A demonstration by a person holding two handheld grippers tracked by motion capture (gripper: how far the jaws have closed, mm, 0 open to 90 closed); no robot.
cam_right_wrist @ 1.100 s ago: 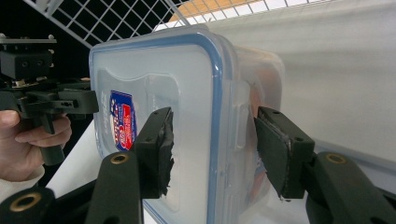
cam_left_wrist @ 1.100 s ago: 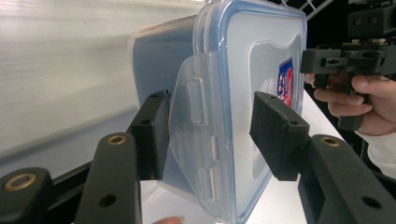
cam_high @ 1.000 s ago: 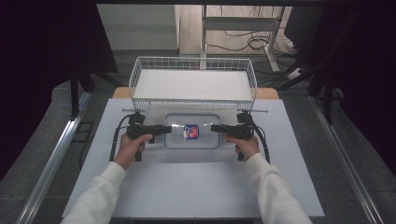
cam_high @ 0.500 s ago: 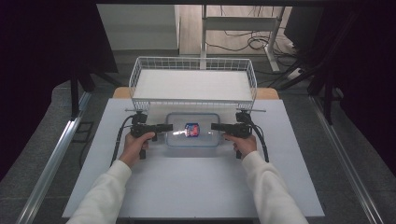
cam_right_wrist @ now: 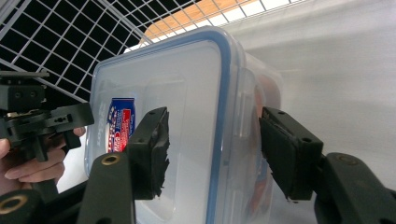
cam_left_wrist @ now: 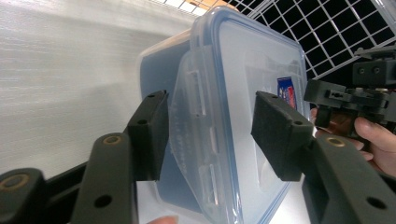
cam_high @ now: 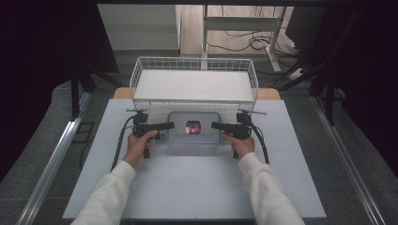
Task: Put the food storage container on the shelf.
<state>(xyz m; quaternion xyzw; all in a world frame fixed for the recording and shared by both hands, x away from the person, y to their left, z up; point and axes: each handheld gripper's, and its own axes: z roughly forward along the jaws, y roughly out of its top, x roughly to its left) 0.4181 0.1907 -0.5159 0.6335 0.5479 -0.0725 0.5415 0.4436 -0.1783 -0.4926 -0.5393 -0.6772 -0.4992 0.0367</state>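
High view: box [cam_high: 195, 127] is sitting flat on the table [cam_high: 187, 187], lid on, red-blue label [cam_high: 193, 127] facing up, just in front of the wire basket [cam_high: 194, 84]. Left gripper [cam_high: 169, 125] is pointing at the box's left end, right gripper [cam_high: 215, 125] at its right end, both level with the lid edge, a hand on each, white sleeves coming in from the bottom.

Left gripper view: jaws are straddling the box's end clasp [cam_left_wrist: 196, 116], one pad [cam_left_wrist: 154, 135] beside the box wall, the other pad [cam_left_wrist: 278, 133] over the lid. Gaps are showing on both sides, so pads are not pressing; jaws have just been opening, box edge sitting between them. Right gripper is showing far off past the label.

Right gripper view: same setup on the other end, one pad [cam_right_wrist: 152, 151] over the lid, the other pad [cam_right_wrist: 287, 156] out by the side wall, rim and clasp sitting between them with clear space. Jaws have just been opening here too, nothing gripped.

Table is plain light grey, cables trailing from both grippers. Basket is standing at the table's far edge with a white liner inside. Beyond it: grey floor, desk legs, loose cables, dark curtains hanging at both sides.
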